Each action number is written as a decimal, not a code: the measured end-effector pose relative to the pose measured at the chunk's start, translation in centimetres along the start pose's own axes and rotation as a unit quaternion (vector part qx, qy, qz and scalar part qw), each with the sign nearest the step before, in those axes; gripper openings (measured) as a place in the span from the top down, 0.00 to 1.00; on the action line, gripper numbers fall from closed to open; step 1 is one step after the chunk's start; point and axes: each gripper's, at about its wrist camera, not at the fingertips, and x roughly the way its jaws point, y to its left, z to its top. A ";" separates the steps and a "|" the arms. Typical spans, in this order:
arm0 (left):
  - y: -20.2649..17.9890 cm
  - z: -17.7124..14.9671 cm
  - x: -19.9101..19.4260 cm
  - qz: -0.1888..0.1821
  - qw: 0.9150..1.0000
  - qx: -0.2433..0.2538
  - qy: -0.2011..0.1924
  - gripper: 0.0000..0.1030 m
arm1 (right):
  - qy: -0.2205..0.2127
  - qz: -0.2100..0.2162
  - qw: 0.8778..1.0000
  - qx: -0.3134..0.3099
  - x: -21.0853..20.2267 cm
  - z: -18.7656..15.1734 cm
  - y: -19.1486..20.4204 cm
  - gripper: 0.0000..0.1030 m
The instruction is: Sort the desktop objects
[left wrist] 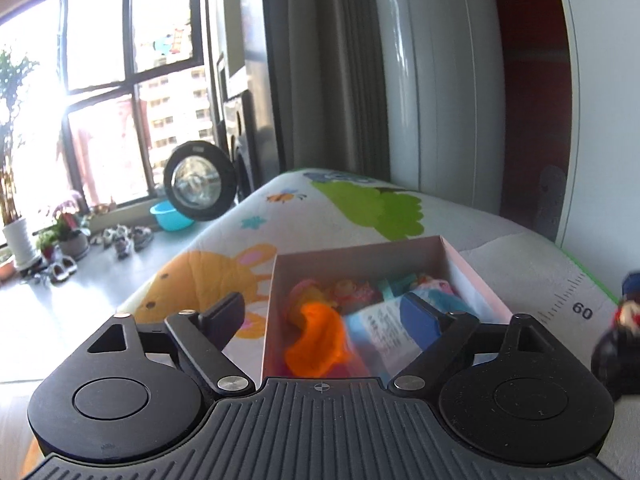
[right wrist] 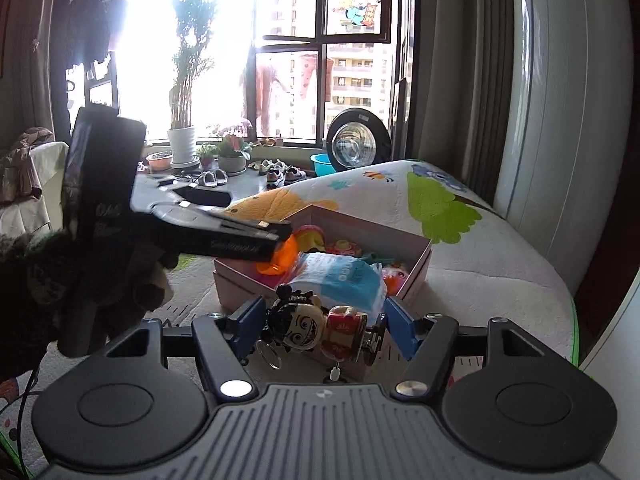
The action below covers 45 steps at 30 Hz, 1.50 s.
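The right claw [right wrist: 322, 326] is clenched on a little doll keychain [right wrist: 316, 328], which lies sideways between the two blue pads with its round-faced head toward the left pad. The doll hangs just in front of the near corner of the pink box [right wrist: 420, 268]. The left claw [left wrist: 320, 318] is spread wide with nothing in it, and it hovers over the left part of the box. Inside the box lie an orange toy [left wrist: 316, 340], a white and blue packet [left wrist: 380, 328] and some small bright toys, all a bit blurry. The box walls stand up all around, and the top is open. The box sits on a counter with a cartoon mat [left wrist: 360, 204], with free mat to the right of the box and behind it. Left of the box the mat edge drops to the floor [left wrist: 80, 280], where shoes [right wrist: 280, 174] and a blue basin [left wrist: 170, 216] sit near the window [left wrist: 100, 80].
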 end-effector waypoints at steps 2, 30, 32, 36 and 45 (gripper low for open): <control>0.7 -2.3 -0.9 -0.002 1.000 -0.018 0.011 0.05 | 0.004 -0.005 1.000 0.003 0.5 0.5 -0.6 0.36; 3.1 -10.2 -3.7 0.010 0.990 -0.099 0.101 0.00 | 0.063 0.020 0.995 0.069 7.3 -2.3 1.1 0.11; 2.9 -10.4 -4.0 0.011 0.990 -0.095 0.106 0.00 | 0.071 0.005 0.996 0.055 6.7 -3.6 1.4 0.11; 2.7 -10.6 -4.3 0.026 0.988 -0.096 0.116 0.00 | 0.081 -0.053 0.995 0.025 7.9 -4.1 1.1 0.11; 1.8 -10.9 -4.7 0.061 0.986 -0.081 0.130 0.00 | 0.051 -0.113 0.991 0.041 11.9 -2.4 -2.7 0.06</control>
